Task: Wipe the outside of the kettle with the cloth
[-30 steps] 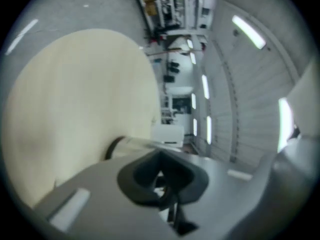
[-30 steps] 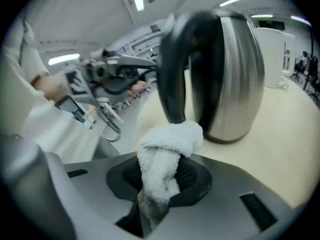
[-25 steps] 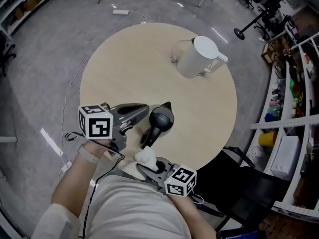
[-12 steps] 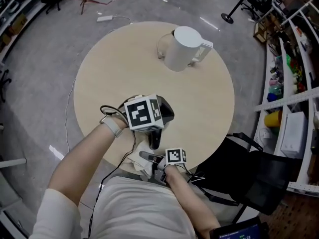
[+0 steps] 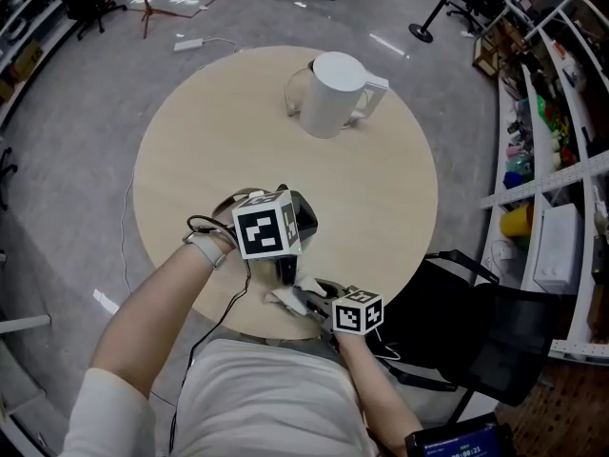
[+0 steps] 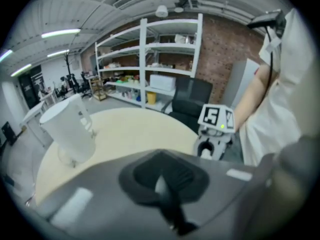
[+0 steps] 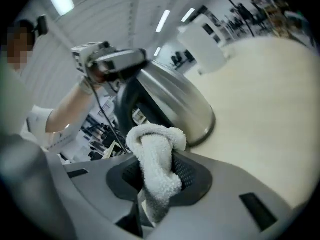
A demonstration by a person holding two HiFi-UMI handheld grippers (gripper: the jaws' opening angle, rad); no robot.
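A steel kettle (image 7: pixel 175 104) with a black handle stands near the table's front edge; in the head view only its dark top (image 5: pixel 304 219) shows. My left gripper (image 5: pixel 271 231) sits over it, by the top of the handle in the right gripper view (image 7: pixel 120 59). Its jaws (image 6: pixel 162 191) look closed on a dark strip, which I take for the handle. Just in front, my right gripper (image 5: pixel 303 293) (image 7: pixel 157 184) is shut on a white terry cloth (image 7: pixel 155 154) (image 5: pixel 285 296). The cloth is a short way from the kettle's side.
A white jug (image 5: pixel 328 98) (image 6: pixel 70 129) (image 7: pixel 202 46) stands at the far side of the round wooden table (image 5: pixel 209 141). A black chair (image 5: pixel 466 341) is at the table's right front. Shelving (image 5: pixel 552 160) runs along the right.
My left gripper has swung from the kettle's left side to on top of it. The right gripper with the cloth has shifted a little right, towards the kettle.
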